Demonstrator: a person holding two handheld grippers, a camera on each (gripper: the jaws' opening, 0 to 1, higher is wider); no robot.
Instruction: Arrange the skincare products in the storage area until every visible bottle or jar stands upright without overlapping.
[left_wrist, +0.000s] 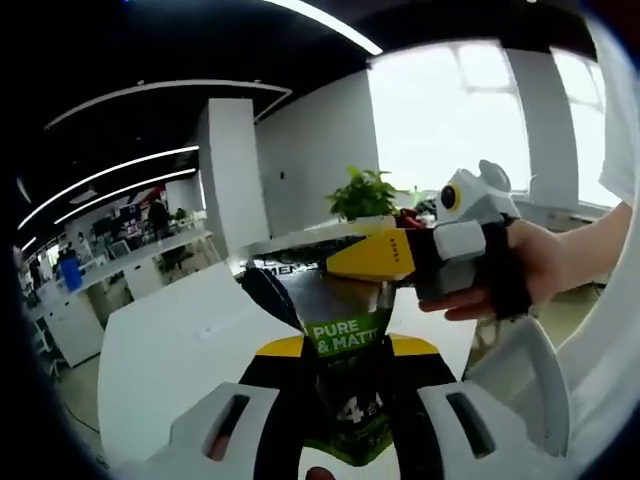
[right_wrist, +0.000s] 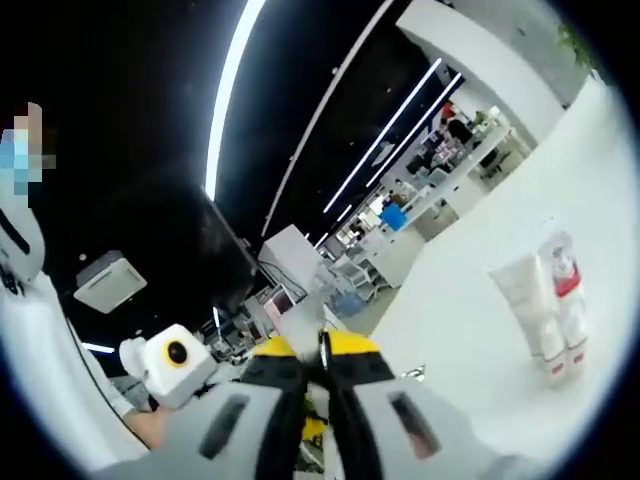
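My left gripper (left_wrist: 345, 347) is shut on a dark tube (left_wrist: 340, 300) with a green label reading "PURE & MATTE", held up in the air in front of the camera. My right gripper (left_wrist: 365, 258), held by a hand, comes in from the right, and its yellow jaws sit at the tube's flat far end. In the right gripper view my right gripper (right_wrist: 322, 350) is closed on that thin grey tube end (right_wrist: 300, 318). A white tube (right_wrist: 522, 295) and a bottle with a red cap (right_wrist: 565, 290) stand side by side on the white table (right_wrist: 460, 330).
A long white table (left_wrist: 180, 340) runs below the held tube. A green potted plant (left_wrist: 362, 192) stands at its far end by the bright windows. Desks and office furniture (right_wrist: 400, 215) fill the background. The person's hand (left_wrist: 545, 265) and sleeve are at the right.
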